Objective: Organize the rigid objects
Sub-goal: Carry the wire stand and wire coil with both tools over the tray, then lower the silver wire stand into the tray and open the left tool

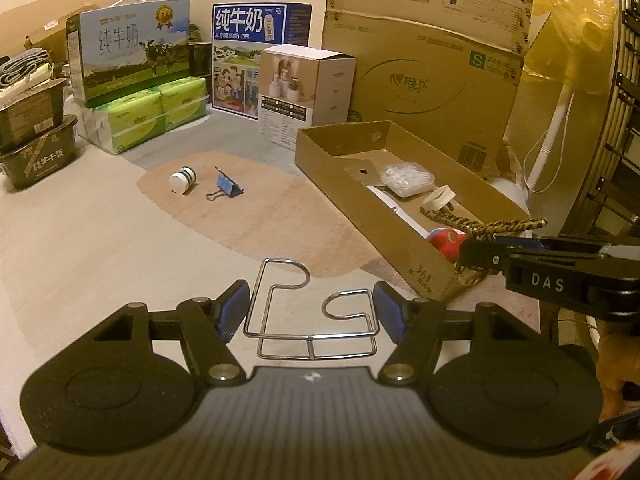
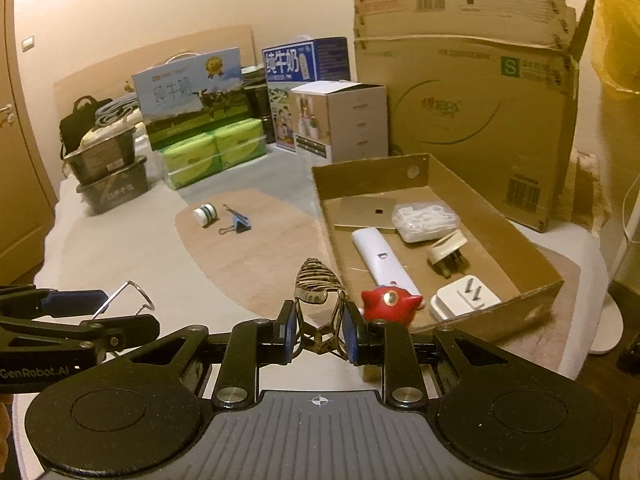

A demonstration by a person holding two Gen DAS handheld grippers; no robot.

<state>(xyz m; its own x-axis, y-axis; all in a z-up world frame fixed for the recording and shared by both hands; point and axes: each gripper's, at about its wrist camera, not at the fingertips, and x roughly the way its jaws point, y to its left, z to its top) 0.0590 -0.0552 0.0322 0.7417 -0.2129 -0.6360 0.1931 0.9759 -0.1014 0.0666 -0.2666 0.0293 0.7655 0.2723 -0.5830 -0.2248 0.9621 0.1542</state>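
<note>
Holding a bent silver wire rack (image 1: 310, 316) between my left gripper's (image 1: 312, 308) half-spread fingers, I pinched a striped tortoiseshell hair claw (image 2: 318, 280) in my right gripper (image 2: 318, 330) beside the shallow cardboard tray (image 2: 496, 320).

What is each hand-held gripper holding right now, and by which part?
The left hand-held gripper holds a bent wire rack by its two sides. The right hand-held gripper is shut on a striped metal hair clip, pinching its handle end.
</note>
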